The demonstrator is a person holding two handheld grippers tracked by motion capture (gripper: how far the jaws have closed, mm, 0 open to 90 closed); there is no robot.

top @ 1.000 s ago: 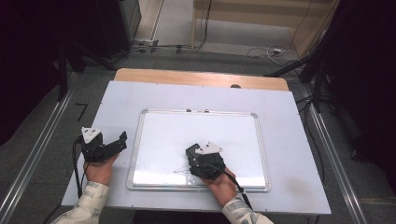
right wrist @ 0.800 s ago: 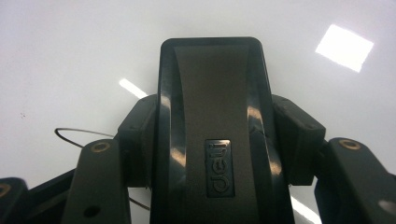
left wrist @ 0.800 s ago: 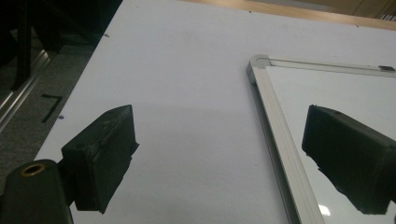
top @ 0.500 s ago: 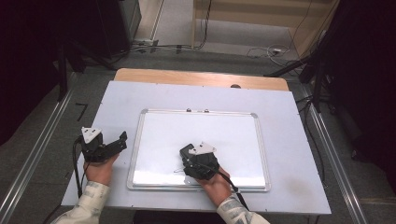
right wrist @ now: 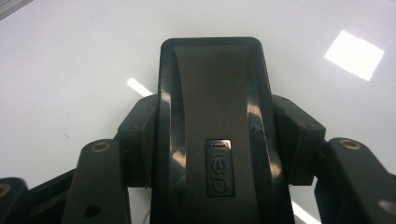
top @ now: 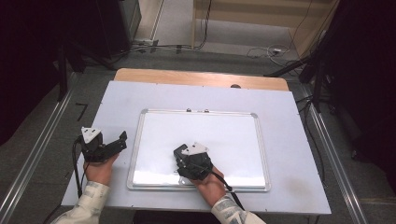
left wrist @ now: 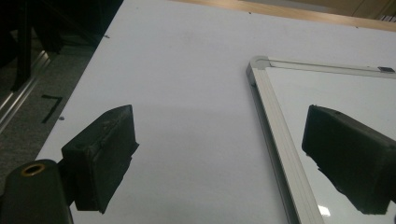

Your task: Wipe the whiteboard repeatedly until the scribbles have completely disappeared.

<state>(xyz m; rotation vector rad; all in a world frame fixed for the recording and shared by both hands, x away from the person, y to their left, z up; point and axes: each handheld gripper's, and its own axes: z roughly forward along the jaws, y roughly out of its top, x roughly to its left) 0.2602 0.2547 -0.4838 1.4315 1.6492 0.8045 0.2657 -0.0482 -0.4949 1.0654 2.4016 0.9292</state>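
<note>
Right gripper (top: pixel 183 158) slid left across whiteboard (top: pixel 233 135); fingers (right wrist: pixel 135 140) clamp black eraser (right wrist: pixel 212 121) between them.

Overhead light glares off the whiteboard (top: pixel 224 140) — surroundings dim, close-ups soft.

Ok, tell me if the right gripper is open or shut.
Shut on the eraser: the right gripper has its jaws pressing both sides of it, over the whiteboard.

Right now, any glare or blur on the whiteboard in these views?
High view: soft and low-detail, a bright sheen along the whiteboard near edge. Right gripper view: sharp ceiling-light reflections on the board around the black eraser. Left gripper view: jaws slightly soft, board frame crisp.
</note>
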